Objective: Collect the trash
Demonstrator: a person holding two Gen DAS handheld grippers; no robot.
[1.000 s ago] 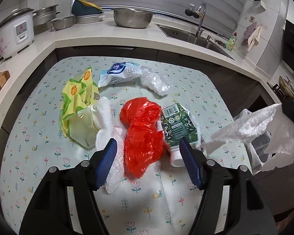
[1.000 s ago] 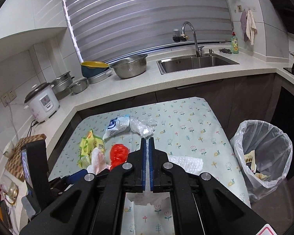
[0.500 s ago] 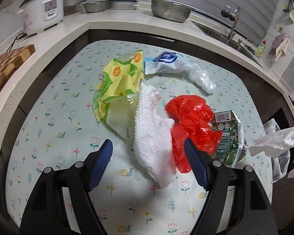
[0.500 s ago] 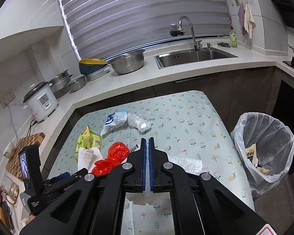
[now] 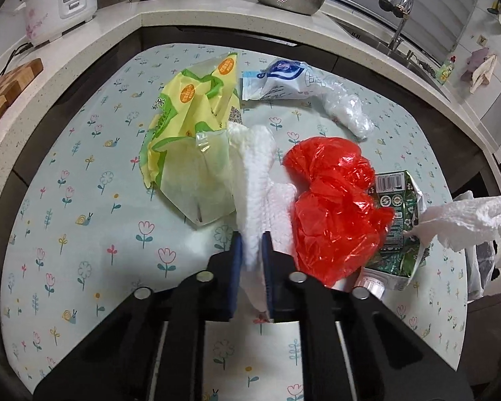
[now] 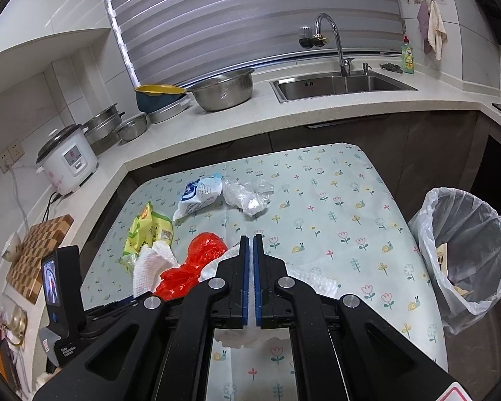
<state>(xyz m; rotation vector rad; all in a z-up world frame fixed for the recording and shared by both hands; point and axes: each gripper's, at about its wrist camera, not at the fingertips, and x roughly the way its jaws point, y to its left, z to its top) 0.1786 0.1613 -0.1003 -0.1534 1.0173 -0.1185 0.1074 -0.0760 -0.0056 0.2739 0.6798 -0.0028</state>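
Note:
Trash lies on a floral tablecloth (image 5: 83,200): a yellow-green wrapper (image 5: 190,123), a white paper towel (image 5: 257,180), a red plastic bag (image 5: 334,207), a green carton (image 5: 397,220), a blue-white packet (image 5: 277,80) and clear plastic (image 5: 344,107). My left gripper (image 5: 252,244) is shut on the near end of the white paper towel. My right gripper (image 6: 250,250) is shut on a second crumpled paper towel (image 6: 317,279), which also shows at the right of the left wrist view (image 5: 464,220). A bin lined with a clear bag (image 6: 464,250) stands off the table's right side.
A counter wraps the table's far and left sides with a rice cooker (image 6: 68,160), metal bowls (image 6: 223,90), a sink (image 6: 340,83) and a wooden board (image 6: 36,254). The left gripper's body (image 6: 63,300) sits at the lower left of the right wrist view.
My left gripper has moved forward and closed its open jaws on the white paper towel. My right gripper stays shut on its towel and has hardly moved.

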